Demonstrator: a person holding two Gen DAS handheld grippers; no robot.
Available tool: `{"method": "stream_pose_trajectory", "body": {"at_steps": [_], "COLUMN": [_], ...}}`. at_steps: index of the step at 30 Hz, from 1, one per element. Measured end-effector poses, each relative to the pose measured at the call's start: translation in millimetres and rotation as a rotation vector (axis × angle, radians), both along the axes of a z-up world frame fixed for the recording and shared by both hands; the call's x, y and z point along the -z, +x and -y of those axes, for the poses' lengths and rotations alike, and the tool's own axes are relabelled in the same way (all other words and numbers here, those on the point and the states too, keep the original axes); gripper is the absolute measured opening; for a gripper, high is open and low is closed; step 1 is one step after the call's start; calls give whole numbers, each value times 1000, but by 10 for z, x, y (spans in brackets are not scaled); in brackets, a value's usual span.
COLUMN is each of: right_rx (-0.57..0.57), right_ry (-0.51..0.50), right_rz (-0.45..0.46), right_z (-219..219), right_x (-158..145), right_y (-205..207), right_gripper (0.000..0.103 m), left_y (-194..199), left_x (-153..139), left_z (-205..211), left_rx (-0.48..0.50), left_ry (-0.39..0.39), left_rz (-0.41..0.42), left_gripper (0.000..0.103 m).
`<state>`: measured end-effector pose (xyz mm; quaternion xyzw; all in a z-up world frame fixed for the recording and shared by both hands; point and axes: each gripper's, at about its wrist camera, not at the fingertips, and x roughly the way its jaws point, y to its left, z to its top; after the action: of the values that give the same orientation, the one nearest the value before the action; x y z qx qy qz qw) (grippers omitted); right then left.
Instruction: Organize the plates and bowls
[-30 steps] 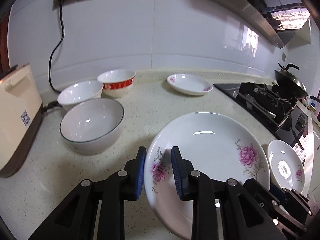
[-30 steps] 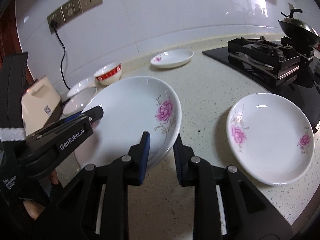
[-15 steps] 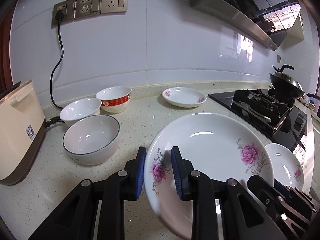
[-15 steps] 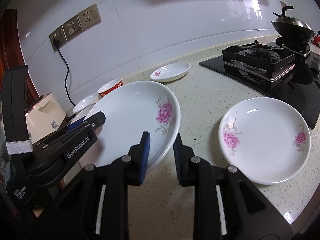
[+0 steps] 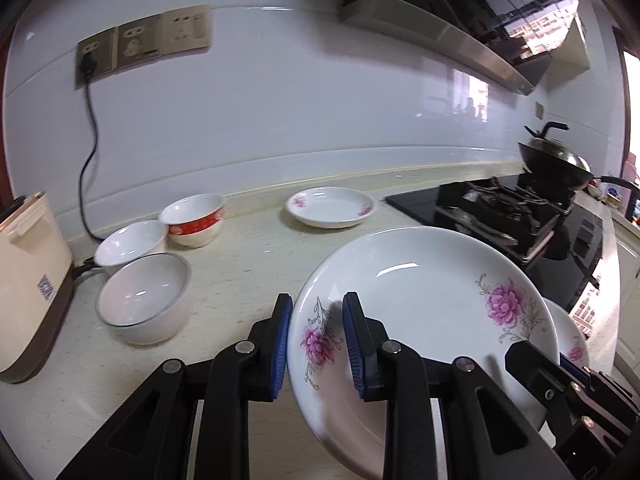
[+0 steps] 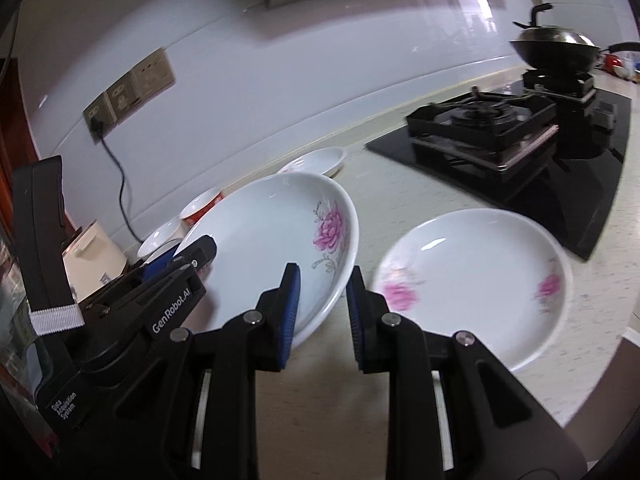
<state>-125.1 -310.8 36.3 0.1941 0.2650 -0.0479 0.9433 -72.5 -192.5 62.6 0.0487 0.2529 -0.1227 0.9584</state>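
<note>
Gripping one floral plate (image 5: 420, 300), both grippers — pale speckled counter (image 5: 248, 264), tiled wall (image 5: 280, 120)

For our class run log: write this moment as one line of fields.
left gripper: shut on large plate | right gripper: shut on large plate, opposite rim | plate: lifted | nearby: second plate on counter

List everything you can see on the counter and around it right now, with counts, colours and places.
large plate: 1, white with pink flowers, held off the counter by both tools
smaller plates: 2, white with pink flowers; one by the hob, one near the wall
bowls: 3; red-banded, plain white, dark-rimmed white, left side
appliance: 1, cream, far left
gas hob: 1, black, right
wok: 1, dark, lidded, on hob
wall sockets: 1 strip, beige, one black plug
left tool: gripping plate rim
right tool: gripping opposite rim
</note>
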Motion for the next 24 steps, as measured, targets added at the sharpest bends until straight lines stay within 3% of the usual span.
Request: {"method": "stream_pose_trajectory", "body": {"at_steps": [8, 11, 15, 24], "right_rx": [100, 129, 150, 183], "right_ry": [-7, -51, 4, -2], "right_rz": [13, -12, -64, -90], "right_z": [468, 567, 745, 872], "right_x": [-80, -90, 89, 115], "right_y": [-173, -177, -127, -165], "right_gripper": [27, 27, 27, 27], "left_y": [-63, -29, 73, 45], "left_x": [86, 186, 321, 308], "left_z": [586, 735, 872, 1094], "left_rx": [85, 112, 134, 167], "left_ry": [53, 55, 53, 114], "left_rz": [-19, -67, -146, -112], "left_gripper": [27, 27, 27, 27]}}
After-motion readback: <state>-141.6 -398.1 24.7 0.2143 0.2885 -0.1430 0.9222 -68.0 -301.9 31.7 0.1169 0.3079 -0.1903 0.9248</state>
